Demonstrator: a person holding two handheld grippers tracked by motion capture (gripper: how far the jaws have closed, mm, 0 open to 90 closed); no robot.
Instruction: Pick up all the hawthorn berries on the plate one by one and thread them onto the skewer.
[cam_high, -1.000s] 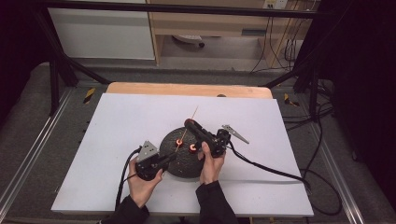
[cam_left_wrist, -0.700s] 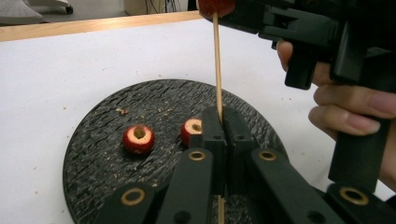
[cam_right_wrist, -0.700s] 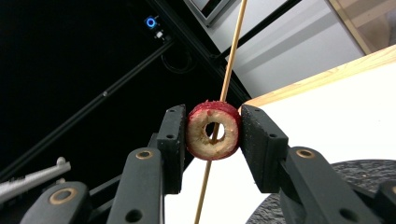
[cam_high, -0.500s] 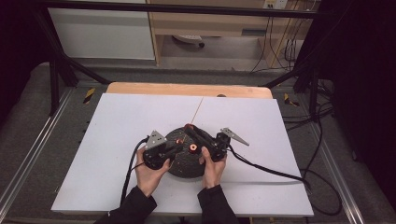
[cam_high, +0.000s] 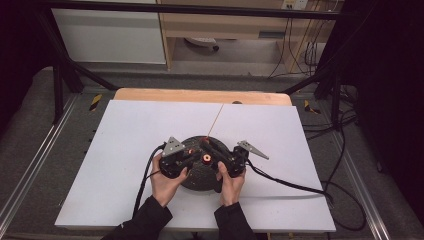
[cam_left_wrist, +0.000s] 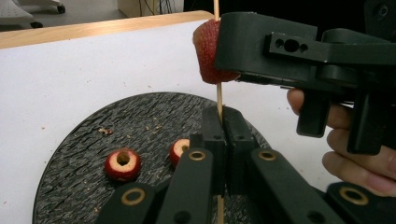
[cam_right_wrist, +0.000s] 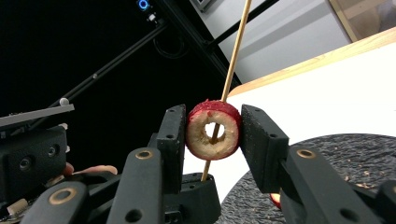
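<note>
Left tool (cam_left_wrist: 219, 140), jaws pressed on the skewer (cam_left_wrist: 218, 100), holds it upright at frame centre. Right tool (cam_right_wrist: 212, 133) pinches a cored fruit ring (cam_right_wrist: 213, 129) already on the skewer. To slide it well: keep stick steady, push along its axis. Two rings wait on the plate (cam_left_wrist: 84, 140), lower left. No writing legible.

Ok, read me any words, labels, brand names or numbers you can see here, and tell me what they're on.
None can be read: the left gripper, right gripper, fruit slice, skewer, black round plate and white table carry no visible print.
The blue ring light shows no characters.
</note>
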